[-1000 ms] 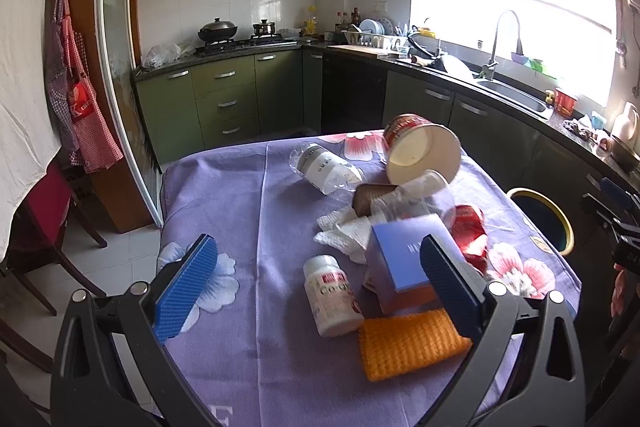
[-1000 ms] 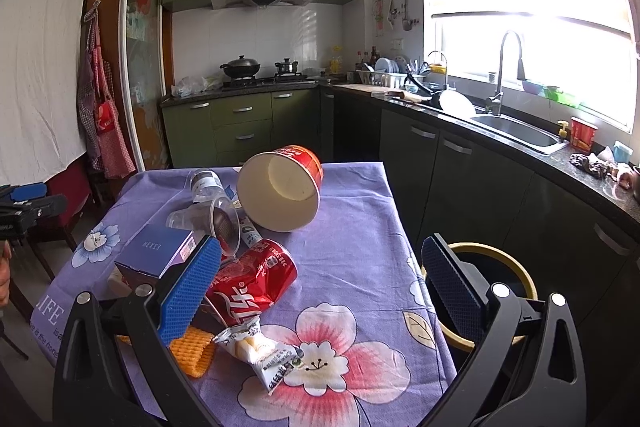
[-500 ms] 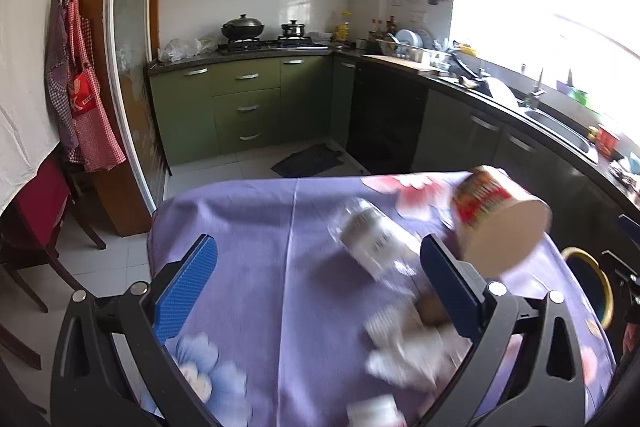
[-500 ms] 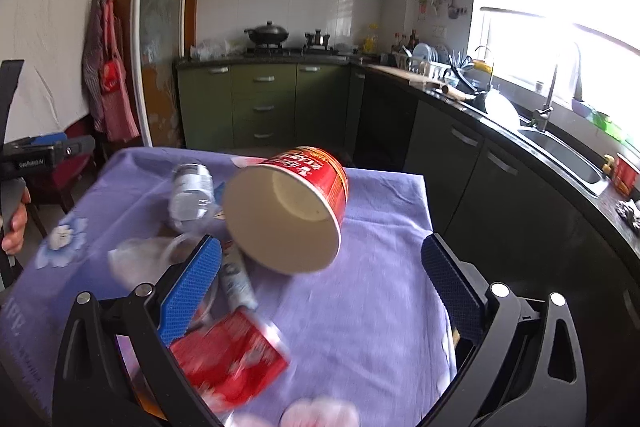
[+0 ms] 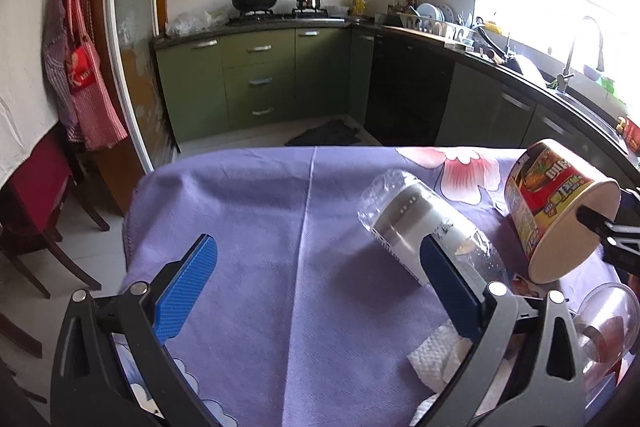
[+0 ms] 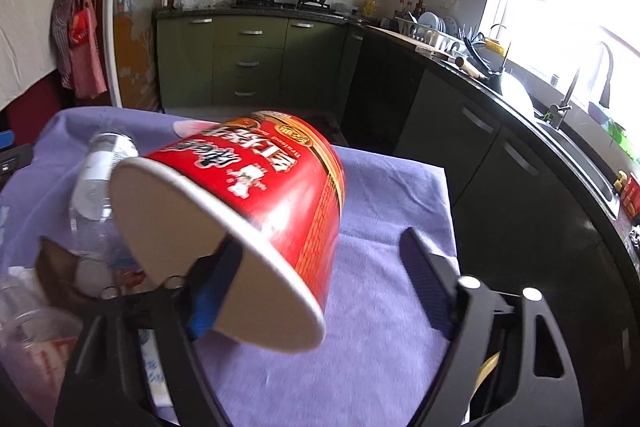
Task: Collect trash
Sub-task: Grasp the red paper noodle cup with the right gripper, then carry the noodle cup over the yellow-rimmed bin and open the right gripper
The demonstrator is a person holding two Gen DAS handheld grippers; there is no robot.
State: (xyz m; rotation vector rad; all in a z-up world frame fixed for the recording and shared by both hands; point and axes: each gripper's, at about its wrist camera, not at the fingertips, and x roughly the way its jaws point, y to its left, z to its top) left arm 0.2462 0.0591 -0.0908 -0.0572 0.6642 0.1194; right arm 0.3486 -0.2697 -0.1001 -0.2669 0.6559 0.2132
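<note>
1. The left hand-held gripper (image 5: 316, 291) hangs wide and empty over the bench (image 5: 260, 227), nearing the toppled plastic bottle (image 5: 424, 231).
2. The right hand-held gripper (image 6: 320, 279), jaws wide, straddles the tipped instant-noodle cup's (image 6: 256, 203) rim, apparently to lift it binward.

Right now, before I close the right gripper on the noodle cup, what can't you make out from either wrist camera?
- Right wrist view: the noodle cup covers the right gripper's left finger, so contact is unclear.
- Left wrist view: the clear plastic cup is cut off by the frame edge.
- Left wrist view: the left gripper's right finger hides the plastic bottle's neck.
- Trash bin: barely a sliver behind the right gripper.
</note>
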